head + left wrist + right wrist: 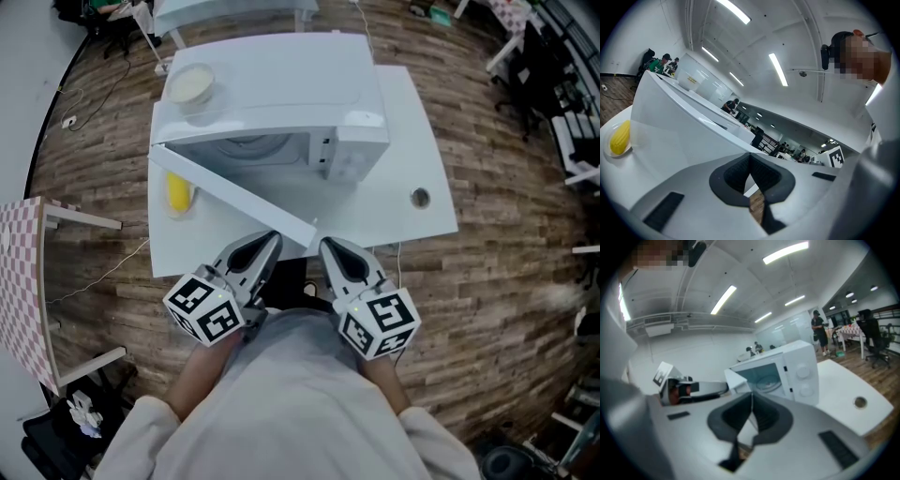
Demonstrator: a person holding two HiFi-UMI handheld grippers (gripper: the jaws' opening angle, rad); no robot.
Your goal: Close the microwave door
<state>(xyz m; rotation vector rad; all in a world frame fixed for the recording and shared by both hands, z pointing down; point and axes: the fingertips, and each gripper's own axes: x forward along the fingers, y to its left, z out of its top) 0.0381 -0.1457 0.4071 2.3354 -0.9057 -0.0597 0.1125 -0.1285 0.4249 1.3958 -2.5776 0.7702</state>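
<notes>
Microwave door (234, 199): swung wide open from the left hinge of the microwave (281, 94) on the white table (412, 159).
Handling: judged stiff, light and hinge-guided; push the outer face near the free edge.
Left gripper (271, 242): jaws together, empty.
Right gripper (329, 247): jaws together, empty.
Views: right gripper view looks into the cavity (764, 376); left gripper view gets only the door's outer face.

I see a white microwave (281, 94) with a white door (234, 192) on a white table (412, 178), a yellow object (177, 190), a brown plank-patterned floor (497, 272), a pink-and-white chequered cloth (19, 281), and my grey left gripper (270, 242) and right gripper (328, 247) bearing black-and-white square markers (217, 323).
</notes>
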